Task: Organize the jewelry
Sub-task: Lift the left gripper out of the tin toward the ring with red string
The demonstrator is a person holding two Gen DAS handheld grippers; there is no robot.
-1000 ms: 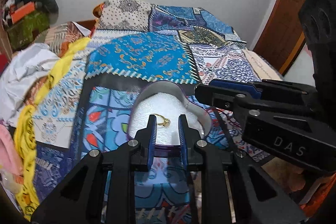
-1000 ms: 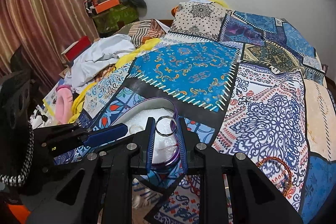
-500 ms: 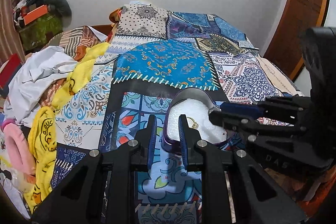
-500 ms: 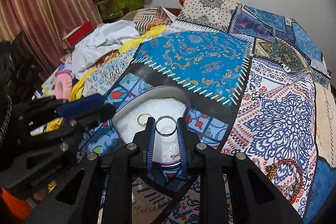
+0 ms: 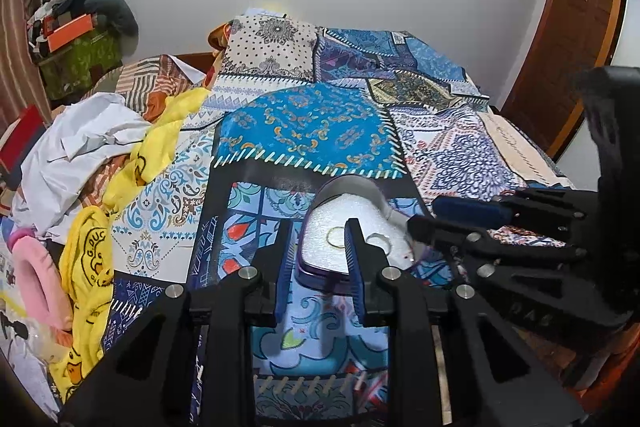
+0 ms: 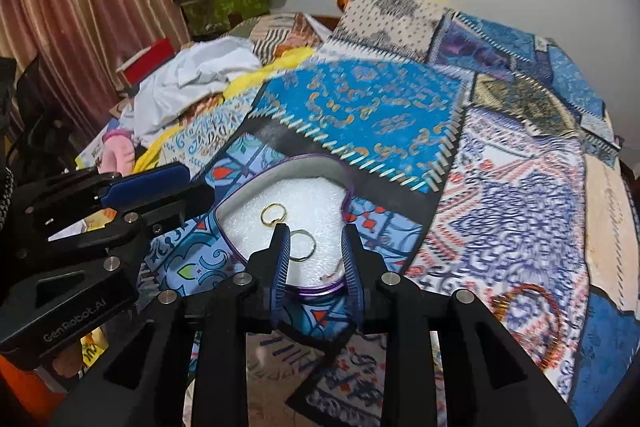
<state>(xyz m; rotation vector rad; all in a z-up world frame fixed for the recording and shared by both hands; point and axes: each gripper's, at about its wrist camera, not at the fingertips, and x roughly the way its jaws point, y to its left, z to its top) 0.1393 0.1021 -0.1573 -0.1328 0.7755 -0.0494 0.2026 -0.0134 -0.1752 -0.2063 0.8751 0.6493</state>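
A purple heart-shaped box [image 6: 344, 169] lined with white foam lies on the patchwork bedspread. On the foam rest a gold ring [image 6: 273, 215], a silver ring [image 6: 302, 246] and a small pinkish piece [image 6: 332, 273]. My right gripper [image 6: 316, 239] hovers over the box's near end. Its jaws are opening, and the silver ring lies loose on the foam by the left finger. My left gripper [image 5: 319, 239] is at the box's [image 5: 348, 203] near left edge. Its jaws are also opening, with nothing held. The gold ring [image 5: 335, 237] shows beside its right finger. Each gripper appears in the other's view [image 6: 196, 187] [image 5: 424, 217].
A beaded orange bangle [image 6: 532, 323] lies on the bedspread to the right of the box. White and yellow clothes [image 5: 92, 147] and a pink item [image 5: 32, 279] are heaped along the bed's left side. A wooden door [image 5: 576, 39] stands at the right.
My right gripper has let go of the silver ring, which now lies on the foam. My left gripper has drawn back from over the box, and both pairs of jaws stand wider.
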